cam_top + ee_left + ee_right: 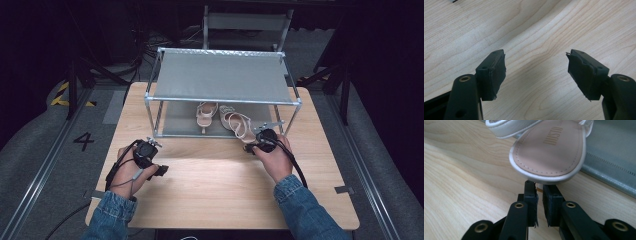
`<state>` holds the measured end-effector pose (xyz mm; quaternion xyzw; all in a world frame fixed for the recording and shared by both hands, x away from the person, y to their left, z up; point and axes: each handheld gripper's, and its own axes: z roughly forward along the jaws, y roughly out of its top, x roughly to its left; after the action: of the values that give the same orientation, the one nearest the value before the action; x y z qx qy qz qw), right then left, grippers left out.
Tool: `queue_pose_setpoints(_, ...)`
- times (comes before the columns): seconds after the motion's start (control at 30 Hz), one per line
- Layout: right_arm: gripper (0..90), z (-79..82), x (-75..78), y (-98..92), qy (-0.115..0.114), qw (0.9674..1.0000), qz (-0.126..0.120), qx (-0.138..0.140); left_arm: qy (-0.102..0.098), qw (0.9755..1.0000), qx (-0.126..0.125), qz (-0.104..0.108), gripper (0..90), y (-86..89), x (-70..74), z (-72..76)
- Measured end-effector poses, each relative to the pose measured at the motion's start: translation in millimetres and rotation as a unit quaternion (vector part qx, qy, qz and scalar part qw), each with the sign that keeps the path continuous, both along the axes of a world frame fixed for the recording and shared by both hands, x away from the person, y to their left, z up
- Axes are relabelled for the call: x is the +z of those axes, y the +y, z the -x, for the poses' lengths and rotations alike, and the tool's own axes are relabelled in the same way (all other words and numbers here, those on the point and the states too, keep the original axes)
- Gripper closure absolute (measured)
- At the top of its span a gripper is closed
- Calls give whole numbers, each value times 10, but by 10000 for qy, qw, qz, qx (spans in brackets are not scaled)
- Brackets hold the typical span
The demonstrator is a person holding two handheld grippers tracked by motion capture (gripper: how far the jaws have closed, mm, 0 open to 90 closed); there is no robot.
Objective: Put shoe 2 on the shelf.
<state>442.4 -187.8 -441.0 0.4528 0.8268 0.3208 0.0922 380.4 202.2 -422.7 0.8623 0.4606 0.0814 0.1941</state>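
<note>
High view puts a wooden table under a two-tier metal rack with grey fabric shelves; the upper shelf hides most of the lower one, so just its front strip can be seen. Two pale strappy sandals are there. One sandal lies wholly on the lower shelf, toe toward the back. The second sandal lies at an angle, its heel end out over the rack's front edge and partly covered by the right gripper.

From the right gripper view, the heel end of that sandal sits above the jaws, cut off by the top edge; part of a printed insole mark is readable but the whole word is not. The right gripper has its jaws drawn close together on a small pale piece under the sole, seemingly the sandal's heel, though most of it is hidden by the sole's rim.

Two hands come in from the bottom, both in denim sleeves. The right hand reaches forward to the rack front. The left hand rests low over the table's near left part, well apart from the rack.

Left gripper view shows the left gripper with its jaws wide apart and bare tabletop between them, the pads' edges frayed.
</note>
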Motion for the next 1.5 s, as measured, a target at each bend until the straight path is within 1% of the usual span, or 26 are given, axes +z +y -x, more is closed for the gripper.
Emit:
queue_pose_setpoints(0.1,823,-43,18,31,-48,10000,-18,-4,16,10000,19,8,308,-2,-3,3)
queue_pose_setpoints(0.23,837,-99,40,106,-29,10000,-71,4,-1,10000,16,20,309,5,-1,2)
queue_pose_setpoints(0.53,847,-245,68,254,-56,10000,-72,-8,-19,10000,2,0,309,25,-6,10)
queue_pose_setpoints(0.57,849,-268,70,272,-57,10000,-68,-2,-18,10000,1,-10,308,29,-6,12)
queue_pose_setpoints(0.6,853,-286,69,287,-52,10000,-71,4,37,10000,56,24,308,25,-8,23)
queue_pose_setpoints(0.67,855,-304,67,302,-52,9999,-83,21,35,10000,50,28,308,30,-9,25)
queue_pose_setpoints(0.73,858,-354,66,360,-35,9999,-100,55,6,10000,36,17,308,38,-10,27)
queue_pose_setpoints(0.77,858,-354,66,360,-35,9999,-100,55,47,9999,84,37,308,36,-12,37)
queue_pose_setpoints(0.8,860,-381,69,399,-50,9999,-103,90,10,10000,27,-3,308,49,-12,34)
queue_pose_setpoints(0.9,860,-403,68,430,-55,9999,-101,100,24,10000,53,6,308,63,-20,49)
queue_pose_setpoints(0.93,828,-430,66,457,-131,9999,-26,88,38,9999,95,19,308,71,-26,65)
queue_pose_setpoints(0.97,828,-430,66,457,-131,9999,-26,88,38,9999,95,19,308,71,-26,65)
queue_pose_setpoints(1.0,826,-466,48,488,-45,9998,-128,120,31,10000,74,9,308,81,-28,69)
queue_pose_setpoints(1.03,826,-476,43,500,-14,9998,-143,127,45,9999,128,32,308,84,-34,84)
queue_pose_setpoints(1.1,826,-511,22,536,-36,9997,-160,183,41,9999,117,11,308,96,-37,95)
queue_pose_setpoints(1.13,823,-519,18,564,-8,9997,-169,148,40,9999,125,11,308,101,-39,101)
queue_pose_setpoints(1.2,822,-534,12,586,-27,9998,-132,142,40,9999,141,22,308,106,-42,108)
queue_pose_setpoints(1.23,819,-564,-2,627,-41,9997,-172,139,80,9998,177,30,308,120,-46,120)
queue_pose_setpoints(1.3,817,-596,-10,665,-56,9997,-189,160,75,9998,201,31,308,135,-50,127)
queue_pose_setpoints(1.37,816,-618,-17,704,-97,9998,-148,133,49,9999,159,4,308,146,-50,124)
queue_pose_setpoints(1.43,816,-651,-34,735,-206,9997,-67,135,48,9998,183,25,308,152,-54,129)
queue_pose_setpoints(1.5,816,-674,-48,747,-212,9997,-39,129,60,9998,181,27,308,156,-52,133)
